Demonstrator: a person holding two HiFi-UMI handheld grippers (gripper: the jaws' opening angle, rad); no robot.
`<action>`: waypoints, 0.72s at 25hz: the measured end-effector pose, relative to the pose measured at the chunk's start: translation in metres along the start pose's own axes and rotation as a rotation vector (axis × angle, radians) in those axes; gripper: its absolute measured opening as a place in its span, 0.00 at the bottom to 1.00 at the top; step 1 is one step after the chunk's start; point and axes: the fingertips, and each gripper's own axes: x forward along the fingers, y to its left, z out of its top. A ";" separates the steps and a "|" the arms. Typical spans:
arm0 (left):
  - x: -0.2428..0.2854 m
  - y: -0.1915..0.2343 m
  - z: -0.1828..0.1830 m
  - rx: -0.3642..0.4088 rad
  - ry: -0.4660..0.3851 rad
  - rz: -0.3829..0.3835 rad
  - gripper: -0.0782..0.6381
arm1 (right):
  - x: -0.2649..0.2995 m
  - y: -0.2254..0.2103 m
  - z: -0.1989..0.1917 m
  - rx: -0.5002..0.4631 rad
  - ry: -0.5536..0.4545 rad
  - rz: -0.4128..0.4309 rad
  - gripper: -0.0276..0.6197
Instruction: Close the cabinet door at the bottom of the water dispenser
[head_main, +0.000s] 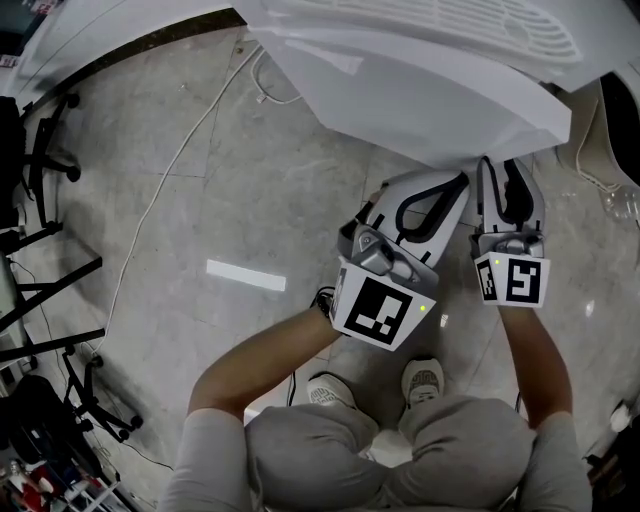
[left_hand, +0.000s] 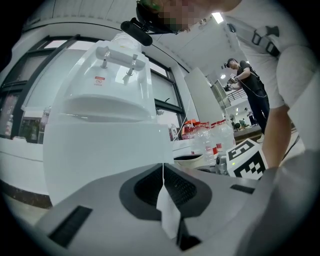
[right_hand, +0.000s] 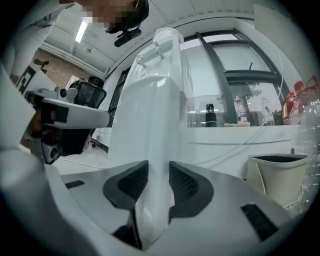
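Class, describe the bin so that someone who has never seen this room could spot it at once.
Start at the tall white dispenser. To its right in the right gripper view, below the window counter, stands the bin. Unlike the clear red-capped bottles beside it, it is cream, open-topped and dark inside.

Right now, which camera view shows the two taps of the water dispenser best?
The left gripper view: both taps face it, side by side on the water dispenser. The right gripper view shows them from the side. The head view looks down and hides them.
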 end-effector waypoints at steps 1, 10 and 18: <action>0.000 -0.001 0.000 0.000 0.000 -0.002 0.13 | 0.002 -0.002 0.000 0.002 -0.005 -0.005 0.26; 0.004 -0.002 0.006 0.016 0.017 0.012 0.13 | 0.017 -0.023 0.004 0.028 -0.022 -0.024 0.24; -0.005 0.007 0.002 0.030 0.040 0.038 0.13 | 0.030 -0.034 0.004 0.041 -0.031 -0.037 0.24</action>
